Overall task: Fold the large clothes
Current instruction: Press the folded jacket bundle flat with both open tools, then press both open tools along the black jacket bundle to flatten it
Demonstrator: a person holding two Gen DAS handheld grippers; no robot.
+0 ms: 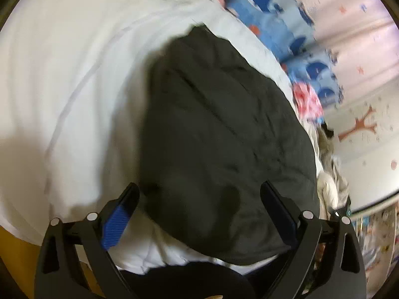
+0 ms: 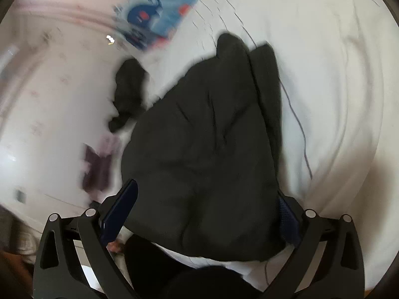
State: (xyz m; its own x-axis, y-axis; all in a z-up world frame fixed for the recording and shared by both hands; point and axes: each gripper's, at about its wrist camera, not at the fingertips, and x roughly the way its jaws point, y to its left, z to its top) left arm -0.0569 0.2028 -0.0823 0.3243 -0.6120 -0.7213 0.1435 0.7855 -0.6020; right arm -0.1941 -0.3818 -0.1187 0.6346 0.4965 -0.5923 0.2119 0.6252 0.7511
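Both views smeared by blur. Blue patterned cloth past dark garment too fuzzy to read. Pink-red thing right of dark garment: cannot tell what. Right gripper right fingertip hidden behind dark garment. Purple patch left of it unclear

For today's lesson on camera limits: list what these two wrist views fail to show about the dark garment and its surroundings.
- Left wrist view: the dark garment is motion-blurred, so its type is unclear; the left gripper hides its near corners.
- Right wrist view: the small dark item is too blurred to identify; the right gripper covers the garment's lower edge.
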